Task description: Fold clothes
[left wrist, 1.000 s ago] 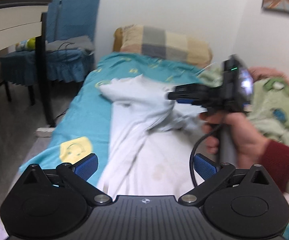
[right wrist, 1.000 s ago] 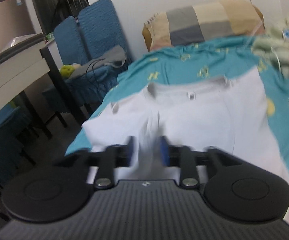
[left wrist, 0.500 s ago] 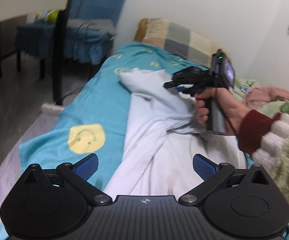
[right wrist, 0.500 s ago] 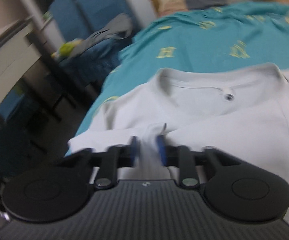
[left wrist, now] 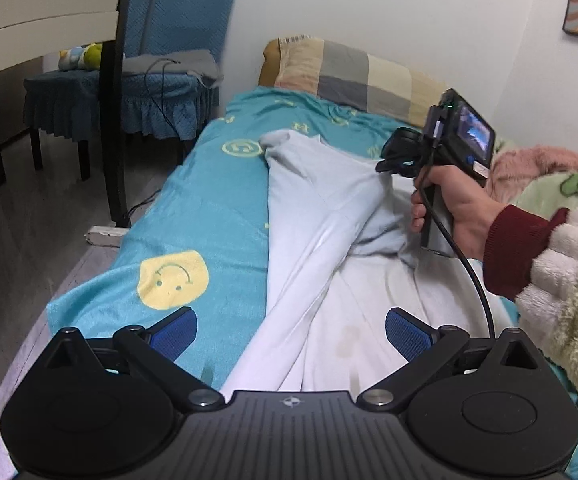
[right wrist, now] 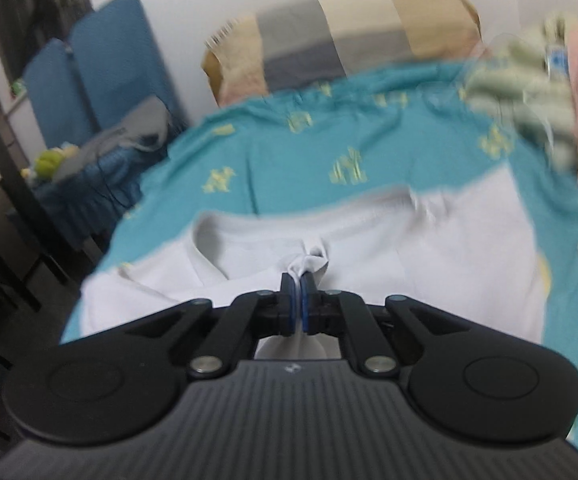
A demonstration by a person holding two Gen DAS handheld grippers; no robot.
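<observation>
The white shirt lies on the teal bedsheet of the bed, its left side lifted and drawn rightward over the rest; the right gripper, held in the person's hand, has its blue pads pressed together on a bunched fold of the shirt near the collar; the left gripper hovers at the near hem, pads spread wide, holding nothing; a checked pillow sits at the far end.

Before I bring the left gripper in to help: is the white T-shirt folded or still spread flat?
Partly folded: the right gripper holds one side of the white T-shirt lifted over the rest.
</observation>
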